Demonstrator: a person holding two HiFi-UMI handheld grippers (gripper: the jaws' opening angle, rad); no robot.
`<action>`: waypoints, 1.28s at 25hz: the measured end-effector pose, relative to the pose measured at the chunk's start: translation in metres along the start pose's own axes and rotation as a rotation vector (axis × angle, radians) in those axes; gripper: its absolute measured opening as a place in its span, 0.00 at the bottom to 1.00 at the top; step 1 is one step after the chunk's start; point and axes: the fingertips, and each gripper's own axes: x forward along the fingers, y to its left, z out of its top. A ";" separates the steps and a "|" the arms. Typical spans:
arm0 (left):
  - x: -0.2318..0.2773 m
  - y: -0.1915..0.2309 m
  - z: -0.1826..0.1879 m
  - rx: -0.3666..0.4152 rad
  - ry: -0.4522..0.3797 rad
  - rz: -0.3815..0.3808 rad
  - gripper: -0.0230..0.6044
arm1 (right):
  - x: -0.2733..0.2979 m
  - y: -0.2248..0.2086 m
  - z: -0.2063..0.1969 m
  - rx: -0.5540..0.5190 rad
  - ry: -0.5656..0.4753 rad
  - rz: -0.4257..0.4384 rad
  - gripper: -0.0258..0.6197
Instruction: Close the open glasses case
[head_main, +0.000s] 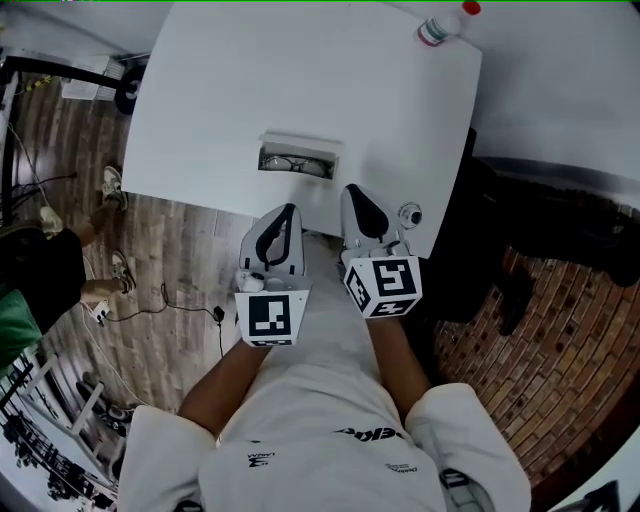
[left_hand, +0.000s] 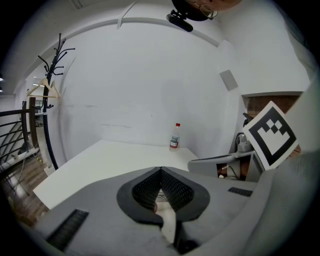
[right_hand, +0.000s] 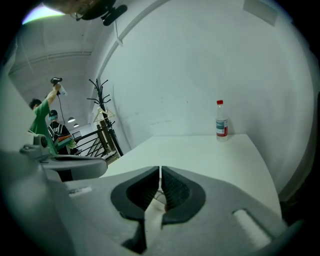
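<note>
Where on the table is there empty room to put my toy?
Most of the table is bare: the wide stretch between the glasses case and the bottle, and the left side beside the case. It is crowded at the near edge, where the left gripper and right gripper sit close to the case.

Place: office-like room | white table | coat stand | wood floor

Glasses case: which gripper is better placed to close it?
Probably left: the left gripper lines up with the glasses case, while the right gripper sits off its right end. Both are shut.
</note>
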 end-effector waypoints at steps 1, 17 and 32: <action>0.001 0.002 -0.001 -0.004 0.005 -0.003 0.03 | 0.004 -0.001 -0.002 0.003 0.003 -0.002 0.05; 0.028 0.021 -0.016 -0.031 0.039 0.007 0.03 | 0.055 -0.021 -0.025 0.070 0.080 -0.008 0.13; 0.041 0.023 -0.026 -0.046 0.083 -0.004 0.03 | 0.088 -0.043 -0.047 0.124 0.160 -0.012 0.15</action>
